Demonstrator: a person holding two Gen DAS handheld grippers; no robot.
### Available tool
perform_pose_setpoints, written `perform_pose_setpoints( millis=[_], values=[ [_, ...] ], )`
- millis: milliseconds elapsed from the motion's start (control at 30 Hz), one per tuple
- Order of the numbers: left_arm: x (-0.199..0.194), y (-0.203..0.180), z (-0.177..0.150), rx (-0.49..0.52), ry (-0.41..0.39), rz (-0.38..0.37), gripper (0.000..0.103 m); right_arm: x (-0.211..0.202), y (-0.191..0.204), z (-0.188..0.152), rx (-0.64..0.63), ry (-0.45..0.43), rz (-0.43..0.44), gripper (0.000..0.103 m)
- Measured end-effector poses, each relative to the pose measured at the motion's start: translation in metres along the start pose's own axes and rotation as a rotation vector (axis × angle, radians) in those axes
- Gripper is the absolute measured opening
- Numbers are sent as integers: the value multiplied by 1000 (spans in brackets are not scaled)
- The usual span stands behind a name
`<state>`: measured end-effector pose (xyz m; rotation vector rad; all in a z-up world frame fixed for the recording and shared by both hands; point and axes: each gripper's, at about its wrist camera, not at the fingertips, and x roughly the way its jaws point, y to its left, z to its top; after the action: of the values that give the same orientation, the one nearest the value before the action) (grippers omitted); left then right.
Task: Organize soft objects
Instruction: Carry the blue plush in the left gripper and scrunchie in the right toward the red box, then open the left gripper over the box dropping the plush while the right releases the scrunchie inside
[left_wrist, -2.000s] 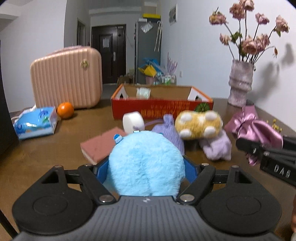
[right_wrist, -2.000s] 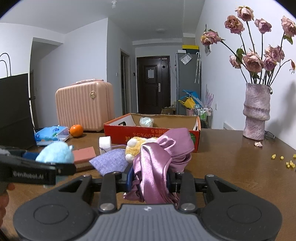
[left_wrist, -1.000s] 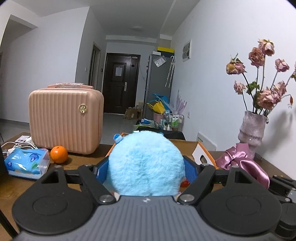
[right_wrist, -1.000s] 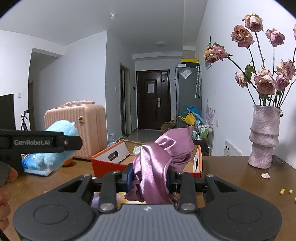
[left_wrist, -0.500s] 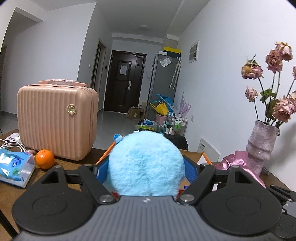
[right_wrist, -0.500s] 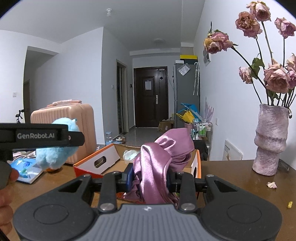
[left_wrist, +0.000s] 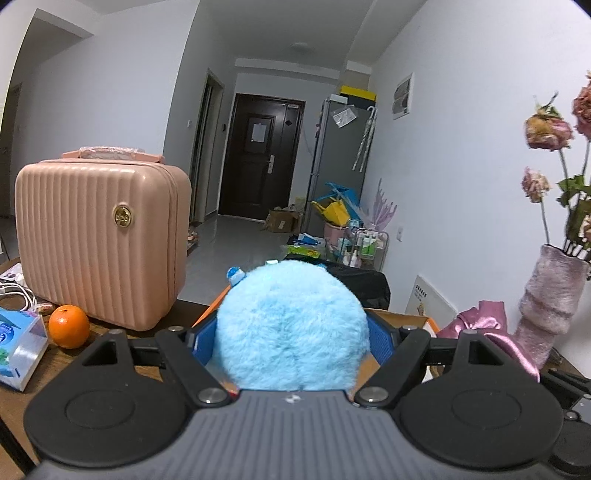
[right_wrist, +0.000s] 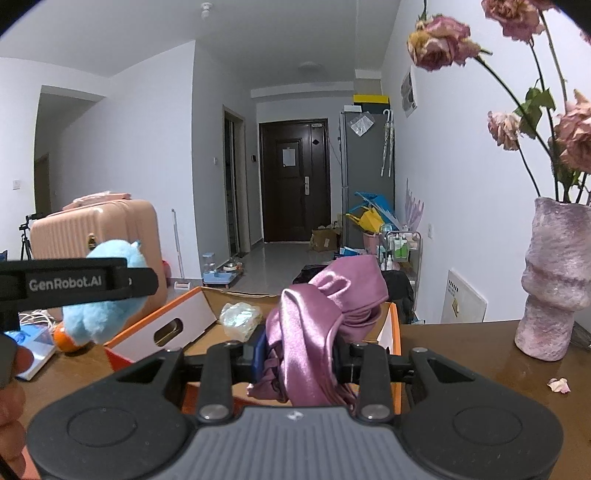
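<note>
My left gripper (left_wrist: 291, 336) is shut on a fluffy light-blue plush toy (left_wrist: 291, 328) and holds it in the air over the near left end of the orange cardboard box (right_wrist: 177, 325). The plush also shows in the right wrist view (right_wrist: 99, 314), with the left gripper (right_wrist: 85, 282) across it. My right gripper (right_wrist: 299, 354) is shut on a shiny purple satin cloth (right_wrist: 317, 317) and holds it above the box's near edge. A pale crumpled bundle (right_wrist: 240, 319) lies inside the box. The purple cloth also shows at the right of the left wrist view (left_wrist: 484, 328).
A pink ribbed suitcase (left_wrist: 99, 243), an orange (left_wrist: 68, 326) and a blue tissue pack (left_wrist: 18, 343) stand on the brown table at the left. A purple vase (right_wrist: 550, 280) of dried roses stands at the right. Petals (right_wrist: 557, 384) lie near it.
Both grippers have lifted their loads off the table and carried them forward to the orange box. The other soft items on the table have dropped out of view.
</note>
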<state>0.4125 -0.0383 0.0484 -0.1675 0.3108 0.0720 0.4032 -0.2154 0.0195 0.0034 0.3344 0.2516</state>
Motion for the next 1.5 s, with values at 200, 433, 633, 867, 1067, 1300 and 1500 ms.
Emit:
perform_pose_setpoints(
  millis=[200, 433, 633, 867, 1067, 1300, 1500],
  values=[
    [30, -3, 3, -4, 27, 28, 80, 26, -9, 5, 5, 38, 2, 32],
    [67, -7, 3, -2, 72, 61, 80, 54, -13, 9, 5, 78, -1, 32],
    [92, -7, 0, 14, 111, 102, 80, 77, -14, 10, -6, 115, -7, 32],
    [110, -3, -5, 38, 167, 136, 80, 96, -9, 8, -21, 161, -17, 32],
    [113, -2, -6, 37, 177, 133, 85, 101, -9, 5, -25, 184, -38, 42],
    [108, 5, -3, 1, 170, 182, 102, 97, -13, 5, -19, 169, -59, 80],
    [102, 8, -1, -6, 164, 186, 103, 90, -14, 5, -9, 150, -76, 103]
  ],
)
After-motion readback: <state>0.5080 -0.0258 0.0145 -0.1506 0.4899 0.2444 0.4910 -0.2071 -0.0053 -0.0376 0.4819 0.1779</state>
